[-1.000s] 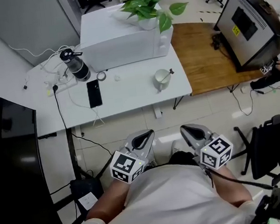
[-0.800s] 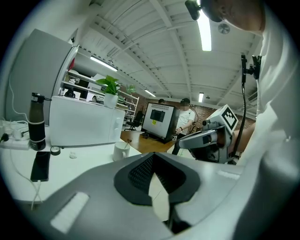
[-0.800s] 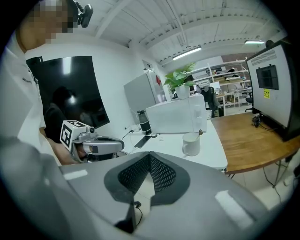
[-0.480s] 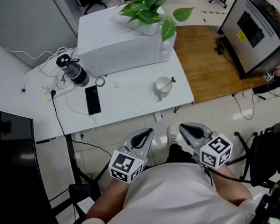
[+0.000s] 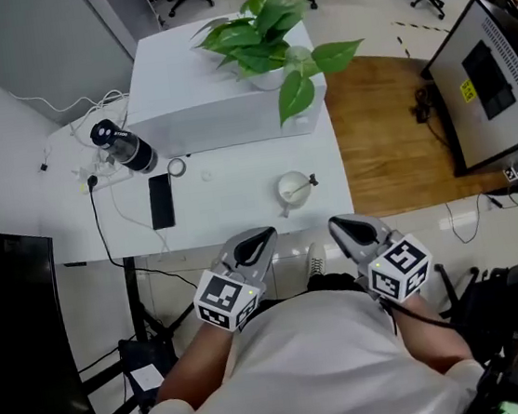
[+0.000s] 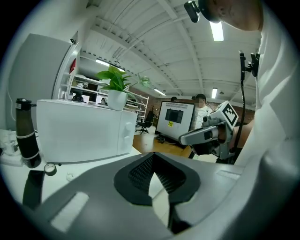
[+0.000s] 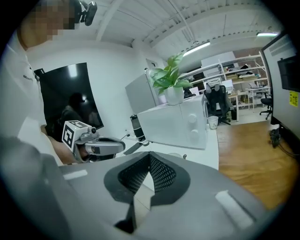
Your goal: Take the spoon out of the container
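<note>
A small white cup [image 5: 290, 191] stands on the white table [image 5: 240, 208] near its front edge, and the spoon [image 5: 306, 184] leans in it with the handle pointing right. Both grippers are held close to my body, short of the table's front edge. The left gripper [image 5: 257, 243] is shut and holds nothing. The right gripper [image 5: 350, 229] is shut and empty too. In the right gripper view the spoon's handle tip [image 7: 184, 156] just shows above the shut jaws, and the left gripper [image 7: 101, 145] is beside them.
On the table stand a white microwave [image 5: 218, 103] with a potted plant [image 5: 262, 37] on top, a black bottle [image 5: 120, 145], a black phone [image 5: 160, 201], a tape roll [image 5: 176, 167] and cables. To the right are a wooden platform [image 5: 390, 129] and a monitor [image 5: 496, 78].
The table and cup have come nearer to both grippers in the head view. Both grippers keep their place in front of the body and stay shut.
</note>
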